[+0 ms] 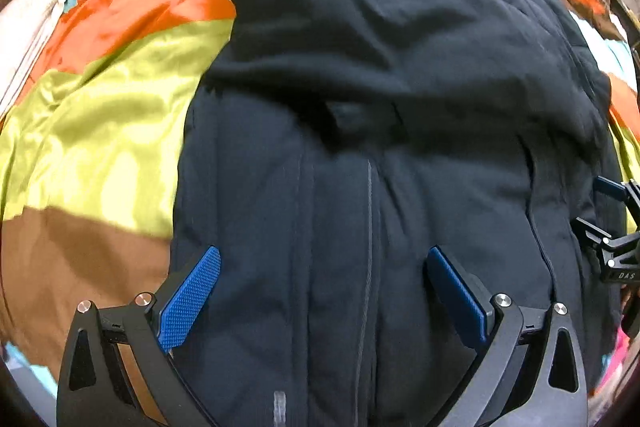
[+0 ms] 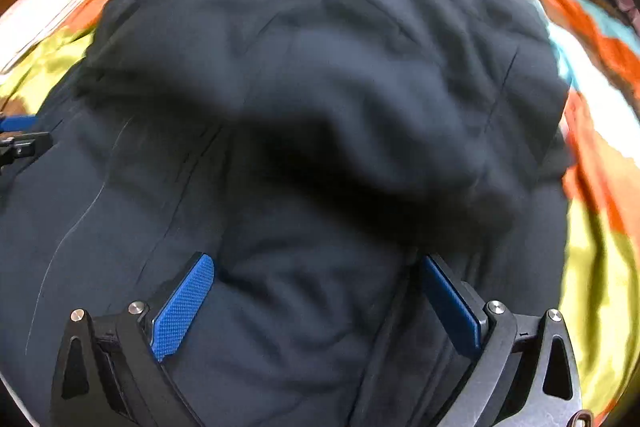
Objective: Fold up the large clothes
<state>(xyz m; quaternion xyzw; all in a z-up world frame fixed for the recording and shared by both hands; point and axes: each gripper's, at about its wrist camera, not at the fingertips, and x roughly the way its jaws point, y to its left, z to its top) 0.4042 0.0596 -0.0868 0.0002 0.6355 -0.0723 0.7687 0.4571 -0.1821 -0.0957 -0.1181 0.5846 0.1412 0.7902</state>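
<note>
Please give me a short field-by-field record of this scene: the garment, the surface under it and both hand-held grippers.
garment: dark navy padded jacket, laid out, upper part folded down over the body
zip line: runs down the front
surface: bedspread in orange, lime, brown, light blue and white patches
left hand-held gripper: open, above the jacket's lower part, nothing between the blue pads
right hand-held gripper: open, above the jacket, nothing gripped
sharpness: right wrist view is blurred
</note>
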